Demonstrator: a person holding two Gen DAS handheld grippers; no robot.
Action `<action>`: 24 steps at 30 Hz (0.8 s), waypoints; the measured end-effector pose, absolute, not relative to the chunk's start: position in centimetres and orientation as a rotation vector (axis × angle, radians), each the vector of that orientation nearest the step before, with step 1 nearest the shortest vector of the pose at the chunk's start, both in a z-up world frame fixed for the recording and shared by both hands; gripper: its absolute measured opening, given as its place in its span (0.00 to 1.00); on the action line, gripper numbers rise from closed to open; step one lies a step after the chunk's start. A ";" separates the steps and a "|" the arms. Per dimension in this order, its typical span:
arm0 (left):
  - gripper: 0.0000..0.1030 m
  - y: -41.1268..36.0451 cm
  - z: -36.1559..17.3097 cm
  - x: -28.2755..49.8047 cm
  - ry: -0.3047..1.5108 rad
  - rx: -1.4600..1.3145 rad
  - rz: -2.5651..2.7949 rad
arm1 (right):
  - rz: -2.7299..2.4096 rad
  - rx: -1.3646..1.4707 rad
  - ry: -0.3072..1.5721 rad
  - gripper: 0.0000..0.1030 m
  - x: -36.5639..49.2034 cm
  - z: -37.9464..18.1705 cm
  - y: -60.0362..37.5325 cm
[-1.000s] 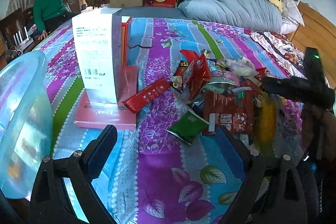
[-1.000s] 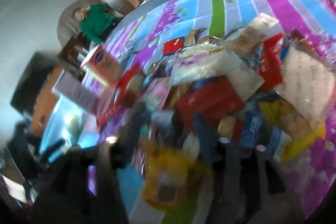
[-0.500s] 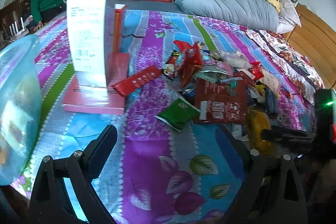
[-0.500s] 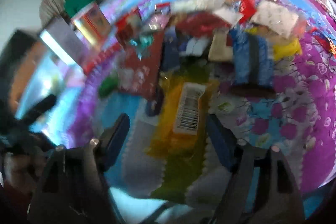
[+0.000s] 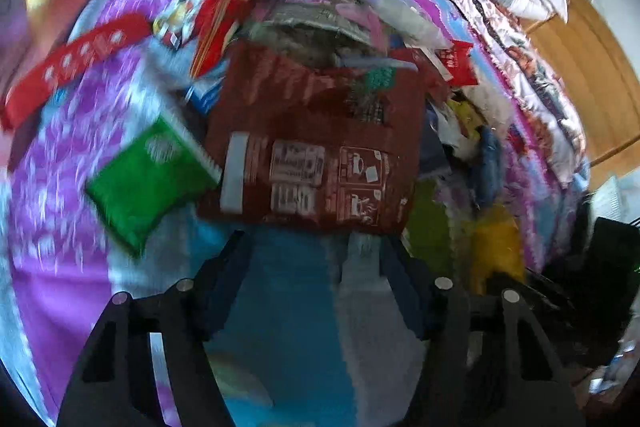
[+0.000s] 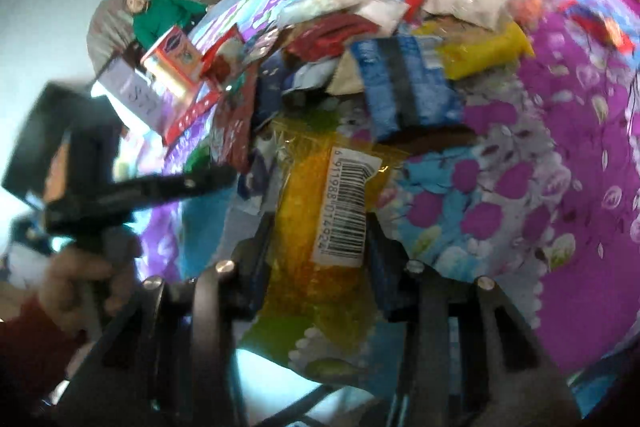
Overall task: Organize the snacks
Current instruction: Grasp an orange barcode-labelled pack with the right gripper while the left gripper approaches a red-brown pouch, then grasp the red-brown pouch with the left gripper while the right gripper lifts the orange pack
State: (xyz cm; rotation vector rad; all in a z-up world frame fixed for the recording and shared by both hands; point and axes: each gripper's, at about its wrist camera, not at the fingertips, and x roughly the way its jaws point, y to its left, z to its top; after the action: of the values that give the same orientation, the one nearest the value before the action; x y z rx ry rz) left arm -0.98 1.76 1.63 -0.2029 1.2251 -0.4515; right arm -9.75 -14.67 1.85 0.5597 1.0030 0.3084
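Since half a second ago we have closed in: our right gripper [image 6: 320, 223] now straddles the yellow packet [image 6: 316, 227] on the bedspread [image 6: 560, 155], jaws spread around it, while our left gripper [image 5: 312, 247], jaws spread, hovers before the dark red bag [image 5: 316, 143].

Flat yellow snack bag [image 6: 320, 227], barcode up, beside dark red pouch [image 5: 316, 143] in jumbled pile.
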 end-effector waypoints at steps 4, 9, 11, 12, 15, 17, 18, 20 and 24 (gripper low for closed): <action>0.67 3.3 1.9 0.5 1.176 -0.138 -0.222 | 0.342 0.598 1.002 0.43 -9.8 1.4 -15.2; 0.69 3.8 4.0 -1.2 1.112 -0.155 -0.253 | 0.372 0.625 0.996 0.43 -9.9 1.2 -15.5; 0.73 3.9 5.3 -1.9 1.066 -0.200 -0.308 | 0.383 0.641 0.997 0.43 -10.1 1.1 -15.8; 0.79 4.1 5.9 -1.9 1.028 -0.239 -0.326 | 0.391 0.651 0.998 0.43 -10.0 1.0 -15.9; 0.91 4.3 6.5 -0.1 0.993 -0.253 -0.316 | 0.400 0.673 1.001 0.43 -10.0 0.7 -16.5; 0.91 5.2 5.9 2.0 1.008 -0.251 -0.254 | 0.404 0.682 0.999 0.43 -10.1 0.7 -16.9; 0.91 5.6 5.5 2.9 1.011 -0.262 -0.236 | 0.405 0.683 0.999 0.43 -10.1 0.6 -17.0; 0.92 5.9 3.6 4.8 1.078 -0.270 -0.201 | 0.407 0.682 1.000 0.43 -10.2 0.6 -17.2; 0.91 6.2 2.0 4.9 1.190 -0.345 -0.242 | 0.405 0.681 1.002 0.43 -10.2 0.7 -17.3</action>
State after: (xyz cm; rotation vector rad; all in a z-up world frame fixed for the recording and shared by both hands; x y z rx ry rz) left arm 4.93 6.22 2.05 -0.3449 1.1904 -0.2421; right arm -10.21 -17.28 0.71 0.6815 1.0017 0.4048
